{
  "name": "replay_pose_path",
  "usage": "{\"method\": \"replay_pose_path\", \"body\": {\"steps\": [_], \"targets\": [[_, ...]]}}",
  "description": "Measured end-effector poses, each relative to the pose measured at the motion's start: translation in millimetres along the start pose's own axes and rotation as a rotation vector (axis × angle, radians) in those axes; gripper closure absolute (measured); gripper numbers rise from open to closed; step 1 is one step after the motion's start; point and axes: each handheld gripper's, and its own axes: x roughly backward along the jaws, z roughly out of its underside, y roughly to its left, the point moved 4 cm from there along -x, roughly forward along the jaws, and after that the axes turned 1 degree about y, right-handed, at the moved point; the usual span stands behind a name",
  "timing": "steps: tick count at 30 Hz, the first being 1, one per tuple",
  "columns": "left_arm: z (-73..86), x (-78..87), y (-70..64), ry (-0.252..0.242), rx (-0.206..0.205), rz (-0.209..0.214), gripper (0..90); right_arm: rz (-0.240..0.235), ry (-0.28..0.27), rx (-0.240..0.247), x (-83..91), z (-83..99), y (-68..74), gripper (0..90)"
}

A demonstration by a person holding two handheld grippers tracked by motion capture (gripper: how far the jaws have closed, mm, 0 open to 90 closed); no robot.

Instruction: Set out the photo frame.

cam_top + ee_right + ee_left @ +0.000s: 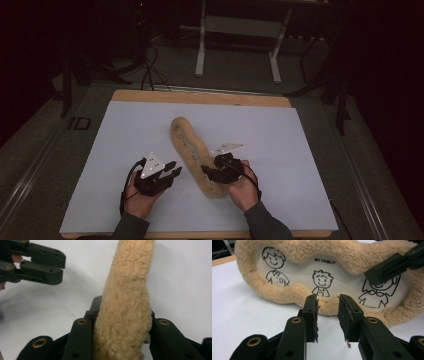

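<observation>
Right gripper [212, 172] clamps the near end of a tan plush frame [192, 150], which lies lengthwise at the middle of the white table [300, 165]. Just left of it, the left gripper [172, 169] hovers with jaws parted, holding nothing, aimed at the frame's drawn family picture [322, 281].

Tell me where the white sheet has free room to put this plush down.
The white paper sheet is bare right of the long tan plush frame up to its right edge, and bare left of it toward the far left corner. It is crowded near the person, where the left gripper and right gripper flank the plush.
</observation>
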Motion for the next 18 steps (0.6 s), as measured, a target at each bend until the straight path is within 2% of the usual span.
{"method": "replay_pose_path", "body": {"steps": [2,12,18], "targets": [[-0.1,0.5,1.0,0.000,0.004,-0.003,68.9,-0.004,0.001,0.005,-0.2,-0.3,1.5,66.0],[-0.1,9.0,18.8,-0.007,0.055,-0.046,68.8,-0.014,-0.004,0.095,-1.5,-1.9,9.7,66.8],[-1.3,19.4,34.3,-0.024,0.091,-0.074,67.7,-0.021,0.000,0.146,-1.6,-2.3,13.1,66.9]]}}
